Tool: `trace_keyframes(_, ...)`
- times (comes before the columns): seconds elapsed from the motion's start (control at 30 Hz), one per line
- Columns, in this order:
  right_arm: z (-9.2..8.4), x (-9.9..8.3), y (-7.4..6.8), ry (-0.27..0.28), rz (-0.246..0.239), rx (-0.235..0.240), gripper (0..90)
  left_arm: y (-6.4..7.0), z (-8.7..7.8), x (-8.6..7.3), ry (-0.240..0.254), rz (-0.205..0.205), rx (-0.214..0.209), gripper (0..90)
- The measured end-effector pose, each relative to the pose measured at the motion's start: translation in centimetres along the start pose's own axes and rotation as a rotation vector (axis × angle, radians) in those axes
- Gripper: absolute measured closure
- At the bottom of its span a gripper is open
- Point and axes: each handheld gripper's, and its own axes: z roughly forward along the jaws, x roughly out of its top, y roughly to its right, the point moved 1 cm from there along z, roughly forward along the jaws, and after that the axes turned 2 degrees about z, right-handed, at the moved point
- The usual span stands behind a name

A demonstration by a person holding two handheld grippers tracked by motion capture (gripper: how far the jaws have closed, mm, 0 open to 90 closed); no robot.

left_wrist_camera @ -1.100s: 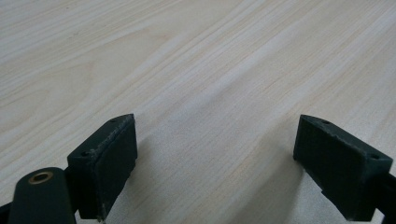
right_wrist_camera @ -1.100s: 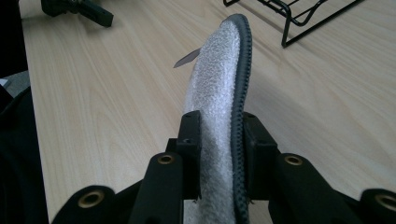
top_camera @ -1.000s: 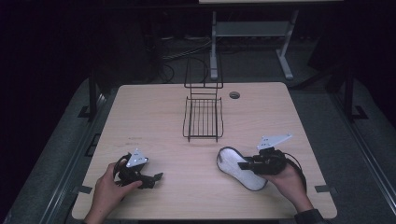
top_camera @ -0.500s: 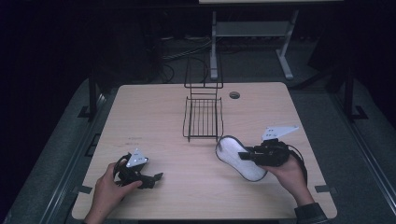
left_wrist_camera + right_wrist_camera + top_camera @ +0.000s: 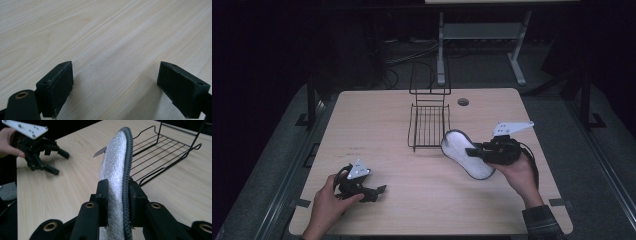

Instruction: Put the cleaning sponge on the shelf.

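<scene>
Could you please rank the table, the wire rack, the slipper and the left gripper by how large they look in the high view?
1. Table
2. Wire rack
3. Slipper
4. Left gripper, close to the slipper in size, so those two are unsure.

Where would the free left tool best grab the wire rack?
Probably the wire rack's low front rim, approached from the person's side: that edge faces the left tool, is thin enough for its open jaws, and stands apart from the insole that the right tool holds.
</scene>
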Motion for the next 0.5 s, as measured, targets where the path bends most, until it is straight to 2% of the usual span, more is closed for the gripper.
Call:
trace_keyframes(0.2, 0.5, 1.1, 0.6, 0.031, 0.006, -0.007, 73.1, 0.0, 0.0, 0.0, -0.002, 0.003, 0.0, 12.7)
trace_keyframes(0.5, 2.3, 3.5, 1.9, 0.068, 0.02, -0.017, 73.0, 0.0, 0.0, 0.0, -0.004, 0.003, -0.001, 12.7)
